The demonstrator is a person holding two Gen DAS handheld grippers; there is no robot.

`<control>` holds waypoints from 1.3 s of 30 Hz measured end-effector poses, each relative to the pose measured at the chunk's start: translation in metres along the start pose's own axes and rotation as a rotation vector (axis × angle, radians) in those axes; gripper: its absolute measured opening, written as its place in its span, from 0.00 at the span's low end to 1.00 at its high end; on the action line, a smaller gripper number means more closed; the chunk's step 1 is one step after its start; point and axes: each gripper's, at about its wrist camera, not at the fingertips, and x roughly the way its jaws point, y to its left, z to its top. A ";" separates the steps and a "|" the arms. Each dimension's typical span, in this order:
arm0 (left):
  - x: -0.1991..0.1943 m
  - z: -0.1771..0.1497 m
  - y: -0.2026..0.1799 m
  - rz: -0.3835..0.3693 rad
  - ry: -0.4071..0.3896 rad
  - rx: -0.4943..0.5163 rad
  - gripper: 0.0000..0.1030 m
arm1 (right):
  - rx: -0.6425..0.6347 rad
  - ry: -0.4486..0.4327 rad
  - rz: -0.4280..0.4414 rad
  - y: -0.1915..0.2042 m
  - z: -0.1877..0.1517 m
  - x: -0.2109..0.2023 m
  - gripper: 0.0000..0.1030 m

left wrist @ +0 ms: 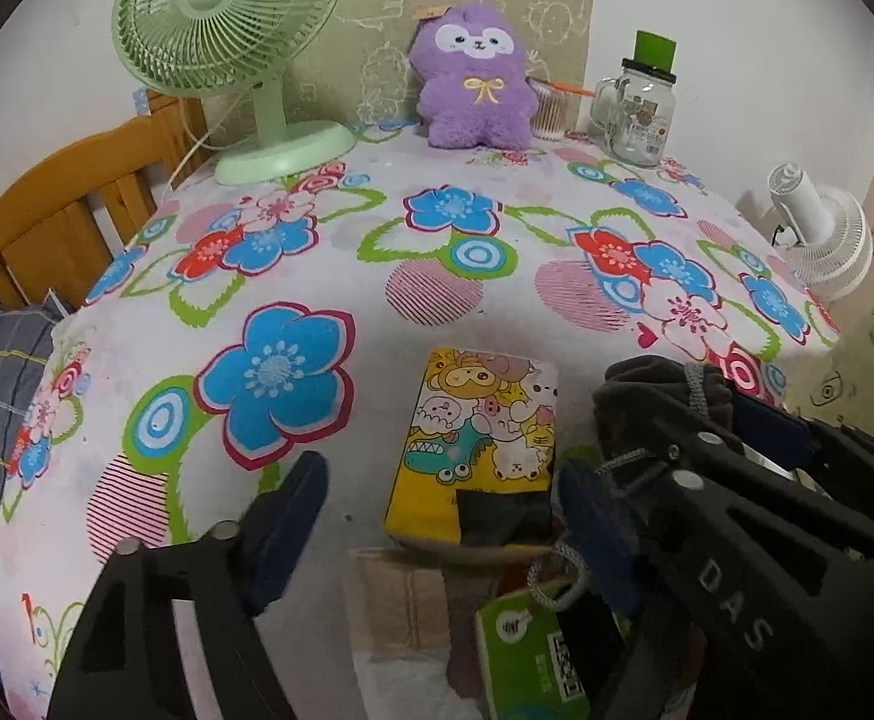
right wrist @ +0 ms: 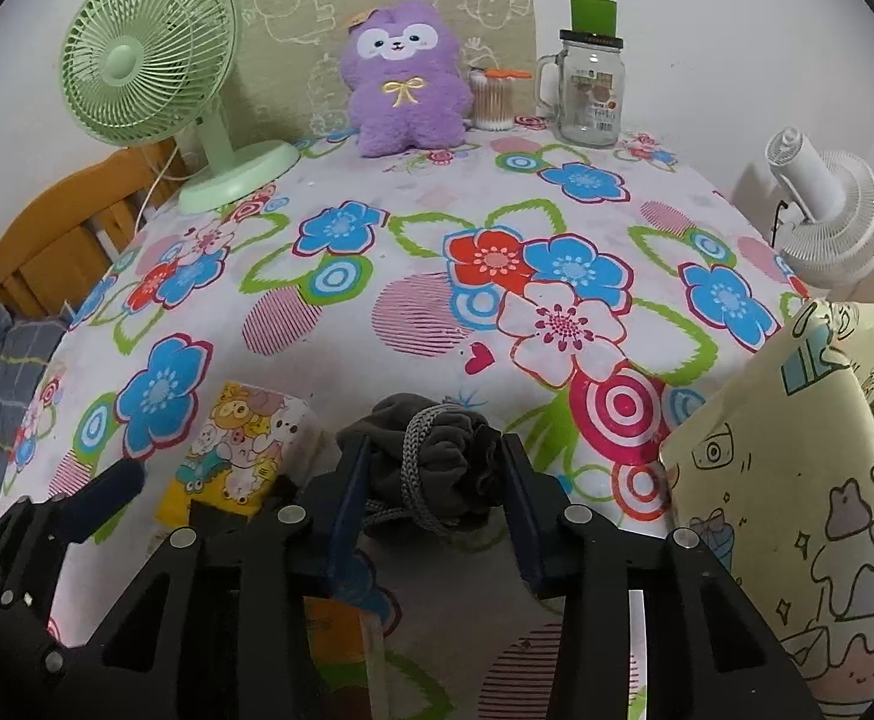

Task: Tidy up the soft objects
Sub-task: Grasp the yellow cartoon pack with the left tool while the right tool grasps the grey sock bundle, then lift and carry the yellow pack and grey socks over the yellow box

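The right gripper point(right wrist: 437, 468) pointed steeply downward, its blue pads pressed against either side of a dark grey drawstring pouch point(right wrist: 431, 456). Just beside it, the left gripper point(left wrist: 437, 498) angled down likewise, its jaws standing apart with nothing pinched between the fingertips.

The raised letters "DAS" are read on the black plastic arm of the right gripper point(left wrist: 731, 612), seen in the left wrist view. A black-and-white QR code is printed on the bright green paper packet point(left wrist: 527, 648) at the bottom of that view, beside a round white logo whose characters cannot be made out. A printed label is carried by the clear glass handled jar with a black lid point(right wrist: 590, 96), but its small lettering is too fine to be read.
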 end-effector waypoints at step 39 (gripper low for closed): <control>-0.085 -0.017 -0.019 0.011 -0.162 -0.013 0.48 | -0.006 -0.144 0.053 -0.004 -0.019 -0.094 0.42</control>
